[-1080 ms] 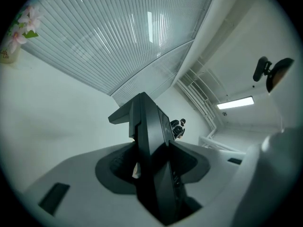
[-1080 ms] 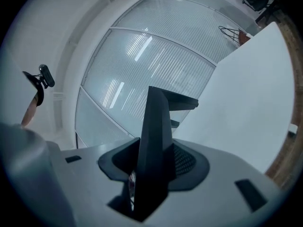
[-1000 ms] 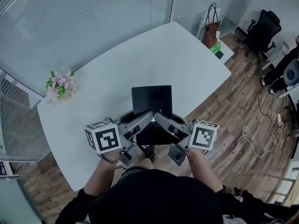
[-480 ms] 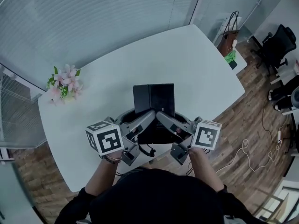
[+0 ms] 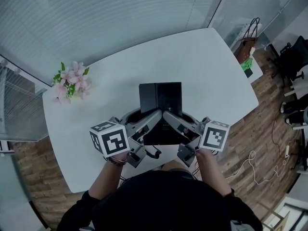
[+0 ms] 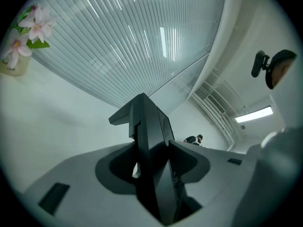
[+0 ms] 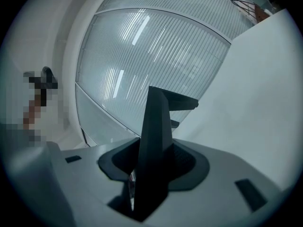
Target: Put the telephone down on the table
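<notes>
A black desk telephone (image 5: 160,110) is held between both grippers just above the near part of the white table (image 5: 202,66). My left gripper (image 5: 153,120) is shut on its left side and my right gripper (image 5: 170,120) on its right side. A dark coiled cord (image 5: 153,153) hangs from its near edge. In the left gripper view the telephone's black edge (image 6: 147,131) stands upright, pinched in my left gripper (image 6: 152,167). In the right gripper view the telephone's edge (image 7: 155,126) is clamped the same way in my right gripper (image 7: 147,171). Whether the telephone touches the table is hidden.
A small vase of pink flowers (image 5: 71,81) stands at the table's left end, also visible as flowers (image 6: 28,30). A ribbed glass wall (image 5: 120,13) runs behind the table. A brown bag (image 5: 245,44) and a black office chair (image 5: 294,57) stand at the right on the wooden floor.
Both grippers have carried the telephone from the table's near edge further in over the tabletop. Both grips look the same.
</notes>
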Motion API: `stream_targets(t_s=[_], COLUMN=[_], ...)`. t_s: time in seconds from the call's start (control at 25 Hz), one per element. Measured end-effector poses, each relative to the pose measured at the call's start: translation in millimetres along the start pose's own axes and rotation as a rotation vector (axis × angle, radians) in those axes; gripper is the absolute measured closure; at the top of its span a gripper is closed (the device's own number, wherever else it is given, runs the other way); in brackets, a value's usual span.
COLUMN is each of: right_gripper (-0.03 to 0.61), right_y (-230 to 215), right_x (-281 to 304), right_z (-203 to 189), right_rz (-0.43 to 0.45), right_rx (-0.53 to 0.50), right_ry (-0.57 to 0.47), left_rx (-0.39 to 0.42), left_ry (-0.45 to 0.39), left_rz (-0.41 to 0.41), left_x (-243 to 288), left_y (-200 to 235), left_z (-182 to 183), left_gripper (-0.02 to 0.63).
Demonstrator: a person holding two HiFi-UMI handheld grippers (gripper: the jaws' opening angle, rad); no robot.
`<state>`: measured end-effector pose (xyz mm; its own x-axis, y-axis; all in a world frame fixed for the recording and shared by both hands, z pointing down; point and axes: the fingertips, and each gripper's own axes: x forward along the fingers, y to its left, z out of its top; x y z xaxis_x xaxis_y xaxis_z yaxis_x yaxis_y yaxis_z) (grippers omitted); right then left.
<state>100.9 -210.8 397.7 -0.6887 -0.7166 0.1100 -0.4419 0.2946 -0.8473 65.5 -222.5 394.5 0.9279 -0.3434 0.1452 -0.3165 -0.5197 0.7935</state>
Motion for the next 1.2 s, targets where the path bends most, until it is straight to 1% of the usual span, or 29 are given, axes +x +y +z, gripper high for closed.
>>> stream_targets(t_s=[0.72, 1.2], right_gripper=[0.394, 0.394], right_y=[0.8, -9.0], right_x=[2.5, 5.9], right_z=[9.8, 8.2], right_rz=[0.090, 0.099], right_rx=[-0.010, -0.006], right_ry=[0.135, 0.181], left_rx=[-0.023, -0.042], left_ry=[-0.117, -0.151], left_rz=[0.097, 0.131], left_x=[3.1, 5.3], left_y=[-3.1, 5.3], left_z=[3.4, 0.5], left_gripper=[0.393, 0.393])
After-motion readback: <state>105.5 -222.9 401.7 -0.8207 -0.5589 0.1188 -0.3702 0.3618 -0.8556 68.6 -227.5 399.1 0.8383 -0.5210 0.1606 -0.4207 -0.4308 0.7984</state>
